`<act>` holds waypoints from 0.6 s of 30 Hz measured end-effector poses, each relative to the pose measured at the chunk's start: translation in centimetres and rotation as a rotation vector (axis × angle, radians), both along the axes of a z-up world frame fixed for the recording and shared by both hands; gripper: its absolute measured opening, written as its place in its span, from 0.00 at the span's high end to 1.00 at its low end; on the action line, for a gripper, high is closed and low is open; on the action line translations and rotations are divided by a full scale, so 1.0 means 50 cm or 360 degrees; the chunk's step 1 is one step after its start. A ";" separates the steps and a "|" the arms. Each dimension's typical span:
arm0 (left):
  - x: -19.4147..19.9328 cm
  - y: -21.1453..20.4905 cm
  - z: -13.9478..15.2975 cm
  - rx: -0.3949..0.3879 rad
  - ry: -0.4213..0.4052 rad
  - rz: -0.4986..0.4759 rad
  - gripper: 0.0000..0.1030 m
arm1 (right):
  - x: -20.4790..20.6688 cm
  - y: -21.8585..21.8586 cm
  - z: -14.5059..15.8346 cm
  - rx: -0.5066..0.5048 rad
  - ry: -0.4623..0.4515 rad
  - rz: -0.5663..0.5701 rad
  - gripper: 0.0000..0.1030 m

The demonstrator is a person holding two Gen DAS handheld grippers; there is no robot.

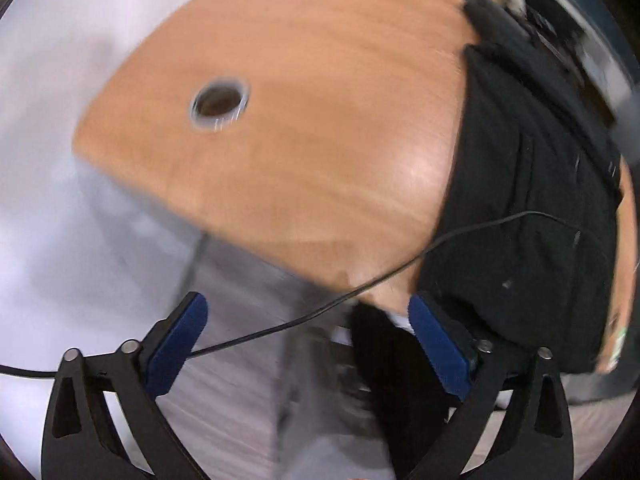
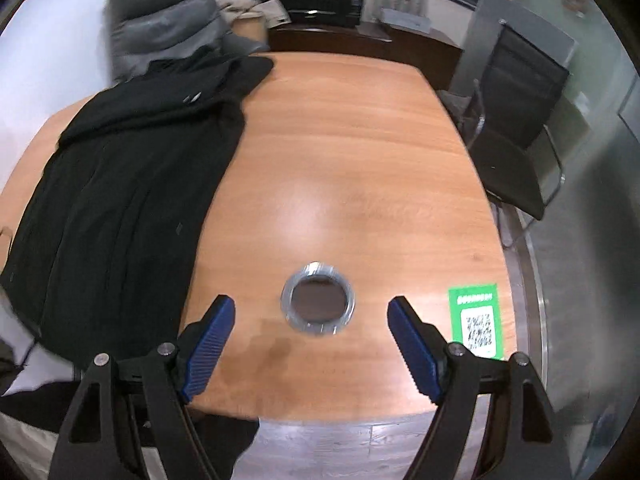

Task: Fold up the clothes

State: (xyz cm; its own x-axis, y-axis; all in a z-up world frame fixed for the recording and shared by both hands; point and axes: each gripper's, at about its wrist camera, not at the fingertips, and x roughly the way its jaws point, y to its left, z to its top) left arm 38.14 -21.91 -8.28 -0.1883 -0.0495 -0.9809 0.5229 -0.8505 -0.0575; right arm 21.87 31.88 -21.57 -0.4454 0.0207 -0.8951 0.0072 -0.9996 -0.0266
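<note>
Left wrist view, motion-blurred: left gripper (image 1: 307, 312) jaws spread wide, nothing between the blue pads (image 1: 438, 346); it hangs off the near edge of the wooden table (image 1: 320, 80), over the floor; black garment (image 1: 532, 200) lies flat on the table, right of the cable grommet hole (image 1: 219, 103), its lower edge draping over the table edge near the right pad; a thin black cable (image 1: 400, 268) crosses in front of the garment.

Right wrist view: right gripper (image 2: 311, 308) jaws spread, holding nothing, hovering above the table (image 2: 360, 140) edge with the grommet hole (image 2: 318, 303) between the fingers; black garment (image 2: 132, 168) spread lengthwise left of the hole, hood end far; green QR-code sticker (image 2: 476, 320) right of the hole; black office chair (image 2: 516, 128) beyond the table's right edge; grey padded chair (image 2: 164, 24) behind the garment.
</note>
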 end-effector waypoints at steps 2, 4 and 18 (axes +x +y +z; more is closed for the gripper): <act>0.054 -0.011 0.009 0.0078 0.0049 0.0136 0.06 | 0.043 0.013 -0.003 0.0043 -0.0020 0.0067 0.20; 0.116 -0.029 0.033 0.0066 0.0074 0.0254 0.06 | 0.079 0.045 -0.005 0.0070 -0.0037 0.0063 0.20; 0.030 0.025 0.014 -0.0053 -0.0012 -0.0145 0.05 | 0.141 0.134 -0.018 0.0028 0.0033 -0.0002 0.20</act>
State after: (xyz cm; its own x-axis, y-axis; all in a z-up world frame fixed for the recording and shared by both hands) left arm 39.64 -20.68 -7.61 -0.1863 -0.0652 -0.9803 0.4433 -0.8960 -0.0246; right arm 28.90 38.57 -22.49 -0.4640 0.0367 -0.8851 0.0053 -0.9990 -0.0442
